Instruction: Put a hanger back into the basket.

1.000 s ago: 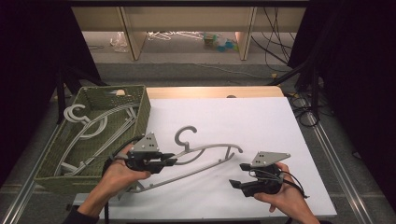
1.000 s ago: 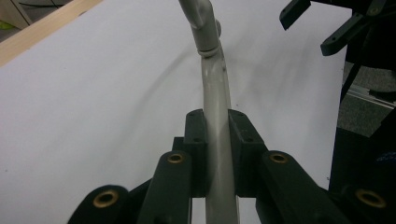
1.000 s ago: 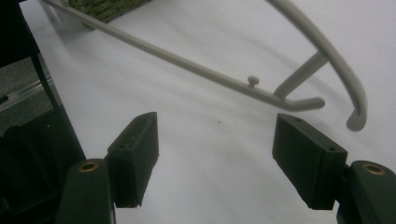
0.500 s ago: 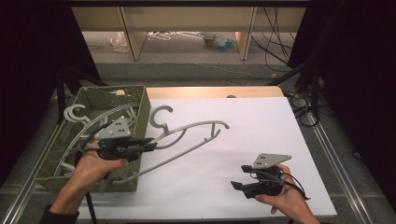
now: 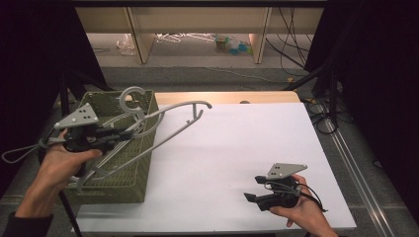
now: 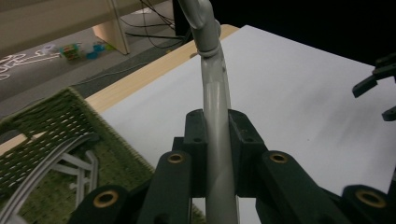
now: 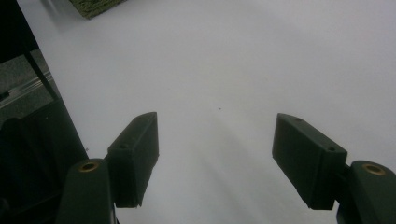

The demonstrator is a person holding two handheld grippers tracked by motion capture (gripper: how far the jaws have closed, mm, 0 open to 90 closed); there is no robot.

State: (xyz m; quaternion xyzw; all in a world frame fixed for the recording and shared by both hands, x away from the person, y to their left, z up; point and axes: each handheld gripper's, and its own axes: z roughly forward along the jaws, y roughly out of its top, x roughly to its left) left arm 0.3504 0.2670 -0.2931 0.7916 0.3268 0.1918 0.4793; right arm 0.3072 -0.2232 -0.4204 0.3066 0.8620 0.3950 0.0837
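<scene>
- My left gripper [image 5: 116,134] is clamped on the grey hanger [image 5: 168,118], both pads pressed flat against one of its arms; the left gripper view shows the bar [image 6: 215,140] running straight up between the jaws, so the pinch looks centred and I would not squeeze harder.
- The hanger hangs in the air over the near right corner of the green basket [image 5: 141,182], hook [image 5: 129,95] above the basket's far rim and the long end sticking out past the wall over the white table [image 5: 237,148].
- I judge the step in hand to be laying this hanger into the basket, where other grey hangers [image 6: 56,163] already lie on the floor.
- To do it well I would swing the far end back over the opening first, since it overhangs the right wall and would catch there if I lowered now.
- Then I would tip the hanger roughly flat, line it up with the basket's long side, and lower it until it rests on the ones below before I let go.
- I would watch the hook: it could snag the mesh rim or a hanger underneath.
- My right gripper [image 5: 259,193] rests low on the table near its front right, jaws spread with nothing between them; the right gripper view shows bare white surface between the pads [image 7: 133,156].
- I would leave it parked there, well apart from the basket.
</scene>
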